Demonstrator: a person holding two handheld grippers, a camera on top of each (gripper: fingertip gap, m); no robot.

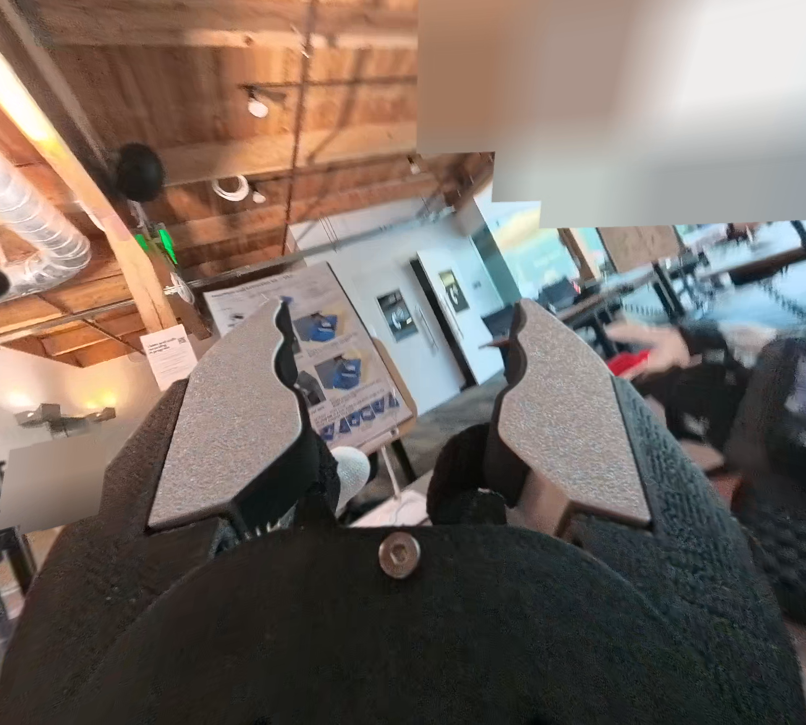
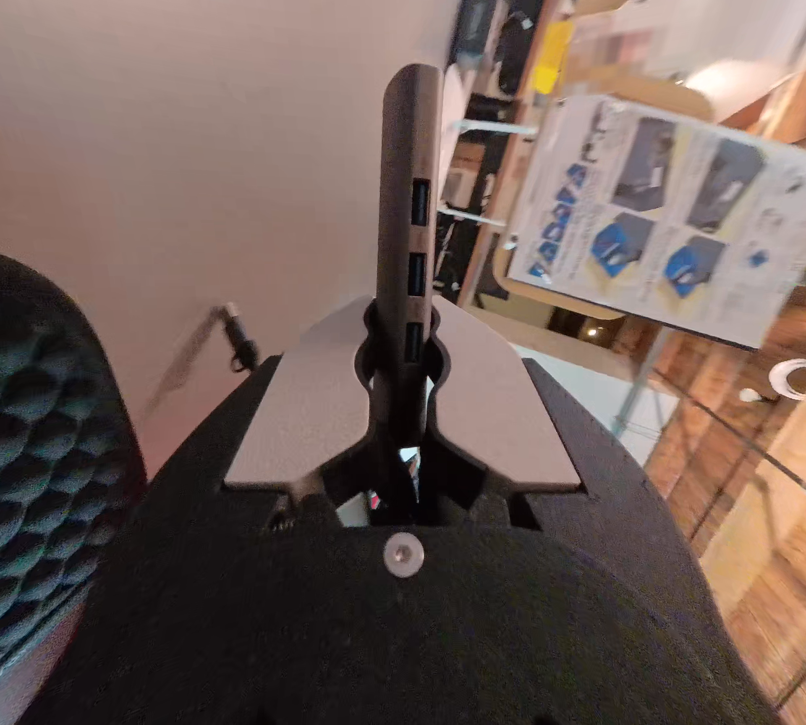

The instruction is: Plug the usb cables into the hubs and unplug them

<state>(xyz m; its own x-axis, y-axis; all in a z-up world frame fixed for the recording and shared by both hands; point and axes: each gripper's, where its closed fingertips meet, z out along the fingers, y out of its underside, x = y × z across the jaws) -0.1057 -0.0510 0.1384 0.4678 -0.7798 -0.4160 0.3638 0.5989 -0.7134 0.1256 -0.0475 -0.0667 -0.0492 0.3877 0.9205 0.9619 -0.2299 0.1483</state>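
My right gripper (image 2: pixel 403 307) is shut on a slim grey USB hub (image 2: pixel 403 163). The hub stands straight out past the fingertips, its edge with three empty ports (image 2: pixel 418 202) turned to the right. A thin dark blurred piece with a pale tip (image 2: pixel 237 333) shows to the left of the fingers; I cannot tell if it is a cable. My left gripper (image 1: pixel 401 311) is open and empty, tilted up at the room and ceiling. No cable or hub shows in the left wrist view. A black-gloved hand (image 1: pixel 462 477) shows low between the left fingers.
A poster board on an easel stands ahead in the left wrist view (image 1: pixel 349 355) and at the right in the right wrist view (image 2: pixel 654 202). A wooden beam ceiling (image 1: pixel 196 27) is overhead. A person's blurred hand (image 1: pixel 650 346) reaches in at right. Wooden shelves (image 2: pixel 545 49) stand behind the hub. Across from one pair of fingers to the other is roughly 30 cm.
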